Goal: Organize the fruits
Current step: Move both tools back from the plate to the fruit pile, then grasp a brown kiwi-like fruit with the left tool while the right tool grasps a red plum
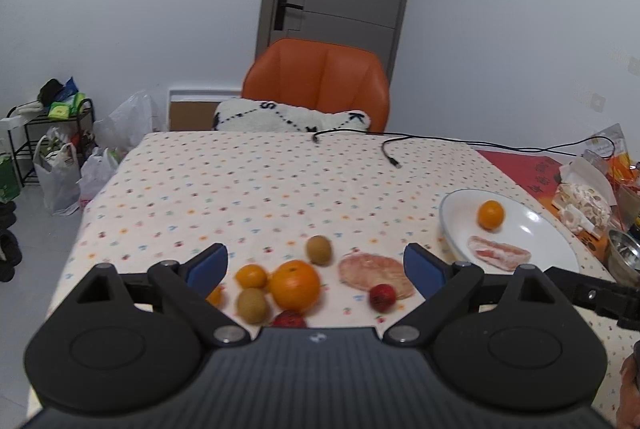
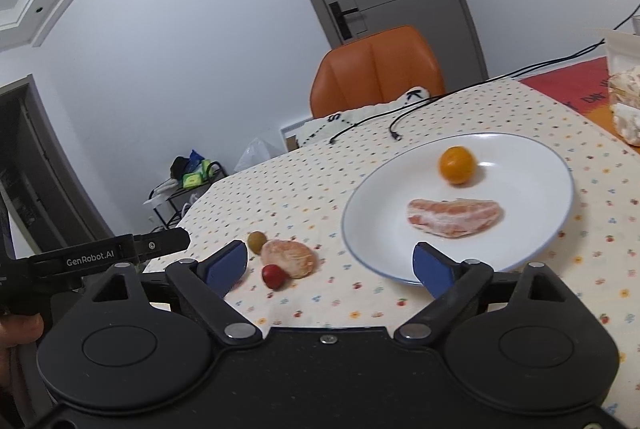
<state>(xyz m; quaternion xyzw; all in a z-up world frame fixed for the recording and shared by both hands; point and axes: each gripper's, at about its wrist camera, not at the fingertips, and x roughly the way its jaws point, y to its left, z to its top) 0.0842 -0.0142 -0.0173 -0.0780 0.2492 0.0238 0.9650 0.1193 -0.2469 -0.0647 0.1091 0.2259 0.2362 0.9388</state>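
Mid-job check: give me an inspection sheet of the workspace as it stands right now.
Surface: table under a dotted tablecloth, red mat at its far right.
Job's things: white plate holds a small orange and a peeled segment. On the cloth: big orange, two kiwis, mandarin, peeled citrus piece, two small red fruits.
Clutter: packets and a metal bowl on the right.
Grippers: left gripper open, empty; right gripper open, empty.
Cables: black cable lies loose across the far side of the table.
Surroundings: orange chair, cushion, door, bags on the floor.
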